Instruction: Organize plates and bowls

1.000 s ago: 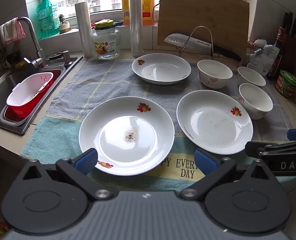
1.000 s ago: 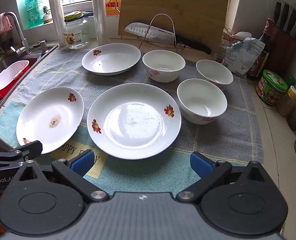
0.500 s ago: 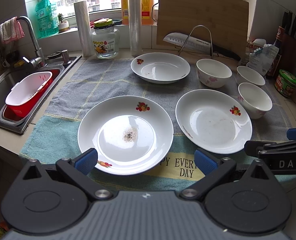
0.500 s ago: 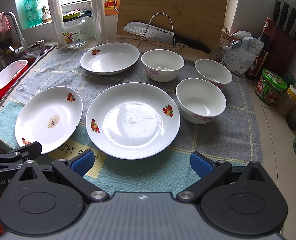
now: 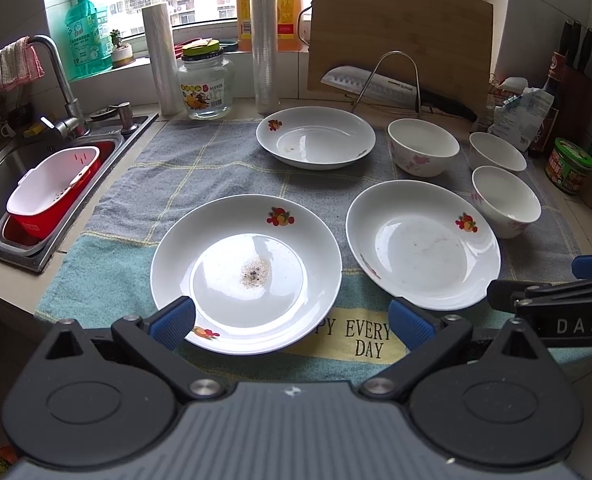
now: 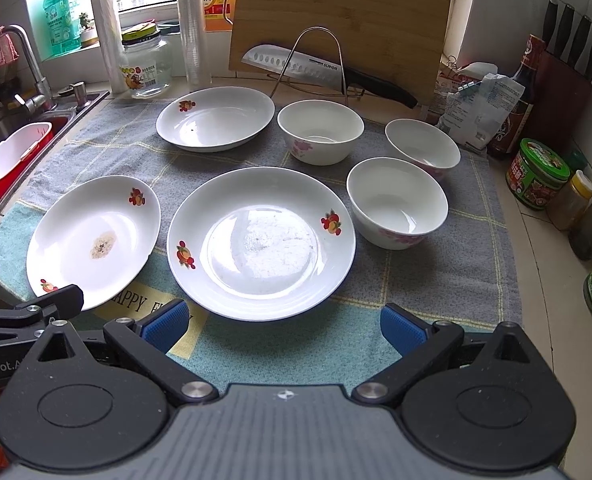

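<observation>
Hand-held grippers, left (image 5: pixel 290 322) and right (image 6: pixel 282 326), hovered released and empty over the near edge of a towel (image 6: pixel 447 280) on the worktop. Beyond the left one lay a soiled plate (image 5: pixel 246 272); beyond the right, a second plate (image 6: pixel 260 240), just beside the first. Farther back stood a third plate (image 6: pixel 215 118) and three bowls (image 6: pixel 396 202), apart from one another, before a cutting board (image 6: pixel 359 12).
</observation>
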Available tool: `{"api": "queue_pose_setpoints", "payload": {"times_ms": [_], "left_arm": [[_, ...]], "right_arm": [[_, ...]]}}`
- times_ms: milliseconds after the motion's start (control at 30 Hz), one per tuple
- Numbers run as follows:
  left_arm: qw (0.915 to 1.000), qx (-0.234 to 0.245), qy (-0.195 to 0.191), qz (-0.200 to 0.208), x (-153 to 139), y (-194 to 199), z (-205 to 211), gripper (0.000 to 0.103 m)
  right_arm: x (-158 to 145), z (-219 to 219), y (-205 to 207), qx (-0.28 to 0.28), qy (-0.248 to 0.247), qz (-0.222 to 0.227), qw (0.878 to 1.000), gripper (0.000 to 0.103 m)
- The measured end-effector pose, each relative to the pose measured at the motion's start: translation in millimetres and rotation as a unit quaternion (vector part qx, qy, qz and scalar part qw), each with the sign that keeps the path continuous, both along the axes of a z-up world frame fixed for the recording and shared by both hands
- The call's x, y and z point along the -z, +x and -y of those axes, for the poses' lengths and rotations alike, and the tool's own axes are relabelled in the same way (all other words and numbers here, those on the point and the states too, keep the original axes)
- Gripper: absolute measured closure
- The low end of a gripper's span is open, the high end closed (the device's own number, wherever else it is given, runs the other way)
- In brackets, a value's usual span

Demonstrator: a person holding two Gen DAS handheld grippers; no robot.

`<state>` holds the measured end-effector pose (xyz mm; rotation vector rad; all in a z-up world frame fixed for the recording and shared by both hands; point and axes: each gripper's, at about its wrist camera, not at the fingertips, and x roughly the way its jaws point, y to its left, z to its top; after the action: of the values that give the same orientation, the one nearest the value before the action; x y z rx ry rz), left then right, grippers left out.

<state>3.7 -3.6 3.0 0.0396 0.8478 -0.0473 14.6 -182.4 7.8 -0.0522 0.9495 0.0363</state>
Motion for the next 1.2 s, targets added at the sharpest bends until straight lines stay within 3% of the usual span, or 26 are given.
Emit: {"api": "queue_pose_setpoints", "payload": {"times_ms": [1200], "left_arm": [[1.0000,0.002,0.000,0.005,-1.2,0.4,4.7,0.001]], "right_arm": [[0.4,5.4,-0.3,0.000,0.004,0.005,1.000,0.000]]}}
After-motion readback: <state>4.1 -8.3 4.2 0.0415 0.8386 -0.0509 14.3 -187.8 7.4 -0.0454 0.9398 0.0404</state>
